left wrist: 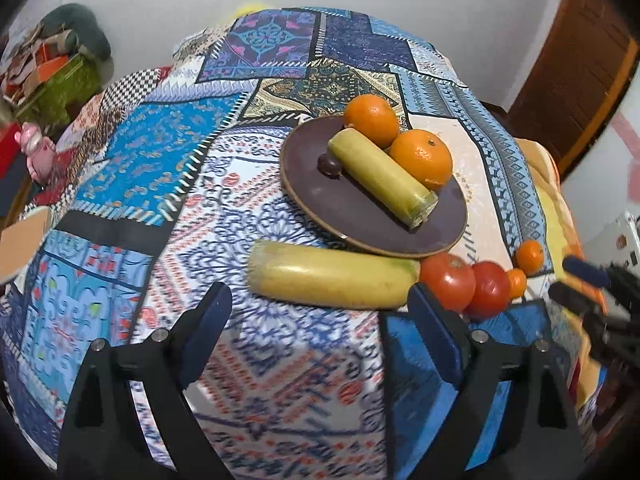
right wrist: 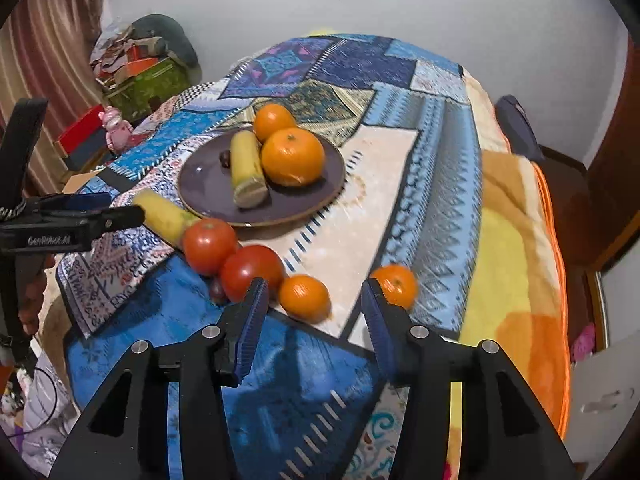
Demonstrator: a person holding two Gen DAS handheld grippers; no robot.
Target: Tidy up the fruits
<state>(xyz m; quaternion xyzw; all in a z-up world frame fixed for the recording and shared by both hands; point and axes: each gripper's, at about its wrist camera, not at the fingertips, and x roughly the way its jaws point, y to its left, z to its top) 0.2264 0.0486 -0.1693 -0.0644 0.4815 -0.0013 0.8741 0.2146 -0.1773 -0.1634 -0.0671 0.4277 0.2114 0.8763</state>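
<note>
Left tool (left wrist: 320, 308) gapes empty over the loose banana (left wrist: 332, 276) at the table's near edge; right tool (right wrist: 316, 302), part-open, brackets a small orange (right wrist: 304, 298) – straddle each squarely, squeeze gently

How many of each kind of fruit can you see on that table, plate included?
Big oranges: 2, on the plate, e.g.
Small oranges: 2, e.g.
Banana pieces: 2, e.g.
Tomatoes: 2, e.g.
Small dark fruits: 2, e.g.; one is half hidden
Total: 10
</note>
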